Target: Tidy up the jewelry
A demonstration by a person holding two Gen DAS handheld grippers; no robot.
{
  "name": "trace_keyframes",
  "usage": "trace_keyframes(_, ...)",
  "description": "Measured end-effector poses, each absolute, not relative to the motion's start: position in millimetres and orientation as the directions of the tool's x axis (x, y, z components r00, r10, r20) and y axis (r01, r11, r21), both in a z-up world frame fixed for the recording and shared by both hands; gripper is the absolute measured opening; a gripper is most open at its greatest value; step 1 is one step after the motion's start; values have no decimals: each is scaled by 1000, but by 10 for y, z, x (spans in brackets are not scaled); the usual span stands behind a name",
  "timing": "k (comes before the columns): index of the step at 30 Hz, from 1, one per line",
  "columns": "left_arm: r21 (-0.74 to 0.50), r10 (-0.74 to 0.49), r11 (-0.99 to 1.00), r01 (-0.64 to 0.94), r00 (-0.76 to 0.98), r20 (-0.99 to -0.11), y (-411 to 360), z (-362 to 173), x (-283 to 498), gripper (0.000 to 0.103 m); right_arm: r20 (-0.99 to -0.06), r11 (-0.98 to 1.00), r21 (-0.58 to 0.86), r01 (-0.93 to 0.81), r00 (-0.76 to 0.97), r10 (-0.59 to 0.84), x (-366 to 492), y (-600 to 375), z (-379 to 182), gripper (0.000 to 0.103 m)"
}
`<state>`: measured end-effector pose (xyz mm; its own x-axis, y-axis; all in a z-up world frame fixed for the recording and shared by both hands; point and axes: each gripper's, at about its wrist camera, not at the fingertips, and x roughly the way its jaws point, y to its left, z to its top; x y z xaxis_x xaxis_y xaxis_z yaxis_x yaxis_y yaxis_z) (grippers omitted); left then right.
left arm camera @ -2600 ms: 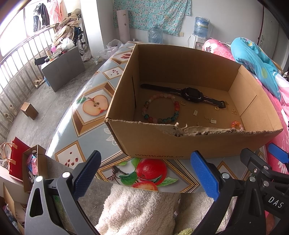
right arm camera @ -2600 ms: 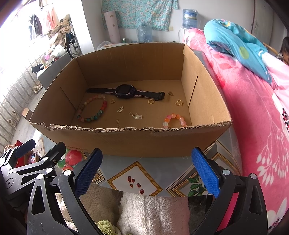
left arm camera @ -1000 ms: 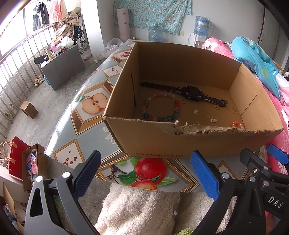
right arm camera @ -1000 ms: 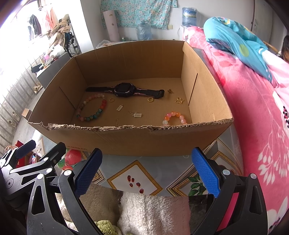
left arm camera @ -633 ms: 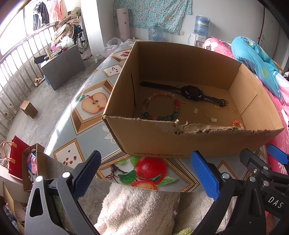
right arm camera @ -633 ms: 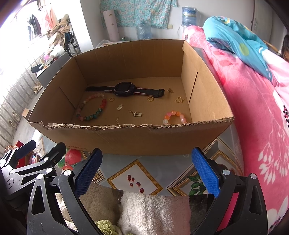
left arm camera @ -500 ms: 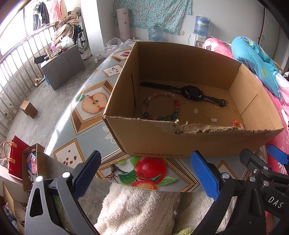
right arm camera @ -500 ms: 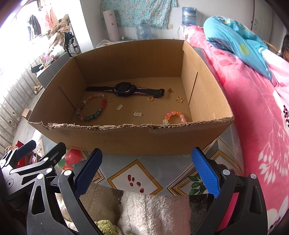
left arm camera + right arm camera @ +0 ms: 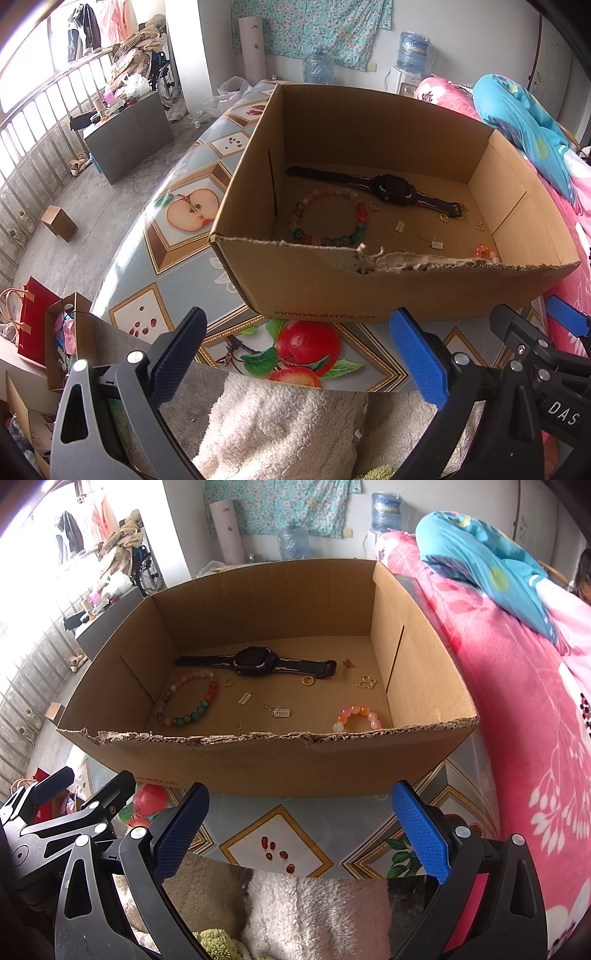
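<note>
Both grippers, left (image 9: 303, 350) and right (image 9: 301, 825), hover with fingers wide and empty at 6 o'clock of the cardboard box (image 9: 280, 764); watch (image 9: 256, 661) and bracelets lie inside.

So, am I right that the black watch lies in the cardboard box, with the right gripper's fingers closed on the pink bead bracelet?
Not quite. The black watch does lie in the cardboard box, but the right gripper is open and outside it; the pink bead bracelet lies untouched, as the right wrist view shows.
</note>
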<state>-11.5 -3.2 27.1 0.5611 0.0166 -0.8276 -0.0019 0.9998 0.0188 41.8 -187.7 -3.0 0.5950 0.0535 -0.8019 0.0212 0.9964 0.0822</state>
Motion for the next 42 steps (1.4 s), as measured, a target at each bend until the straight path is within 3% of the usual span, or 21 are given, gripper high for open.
trace_keyframes(42, 16, 16, 1000, -4, 554, -833, -44, 255, -120, 97, -803, 996, 87, 20, 593, 58, 447, -1904, -20, 95)
